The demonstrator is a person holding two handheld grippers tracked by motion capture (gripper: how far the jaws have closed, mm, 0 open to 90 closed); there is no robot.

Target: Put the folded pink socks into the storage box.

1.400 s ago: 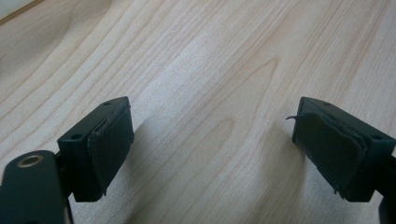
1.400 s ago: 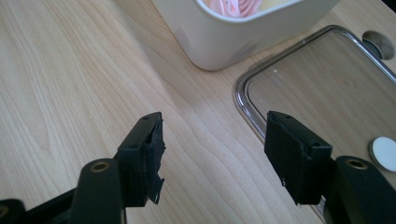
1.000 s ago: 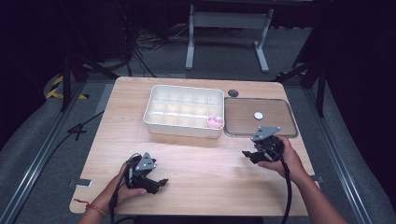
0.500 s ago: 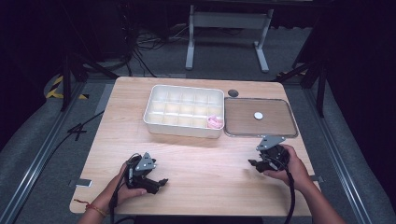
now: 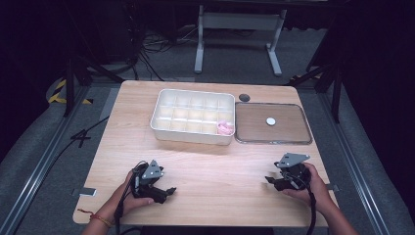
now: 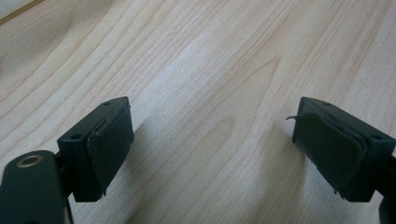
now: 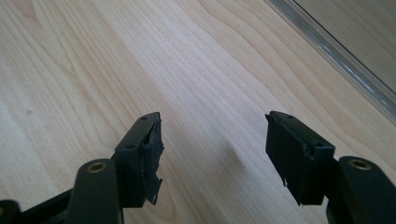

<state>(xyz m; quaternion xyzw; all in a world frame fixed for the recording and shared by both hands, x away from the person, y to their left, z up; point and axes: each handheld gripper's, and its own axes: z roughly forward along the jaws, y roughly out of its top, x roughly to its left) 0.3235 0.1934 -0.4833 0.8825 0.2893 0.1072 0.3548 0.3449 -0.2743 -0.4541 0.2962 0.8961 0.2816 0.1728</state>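
High view: both grippers sit low over the near part of the worktop (image 5: 215, 161), well apart, with a broad bare stretch of wood between them. The left gripper (image 5: 169, 192) lies close to the near edge; the right gripper (image 5: 269, 180) is nearer the right edge, just short of the tray (image 5: 273, 141). Behind them the box (image 5: 193, 135) touches the tray's left side. A pink item (image 5: 225, 128) lies in the box's near right compartment, and a white disc (image 5: 270, 120) rests on the tray; what either is cannot be made out.

Left gripper view shows its jaws apart over bare wood, nothing between, the pads (image 6: 327, 149) frayed. Right gripper view shows jaws likewise apart and empty, with the tray's rim (image 7: 336, 51) cut off at the upper right corner.
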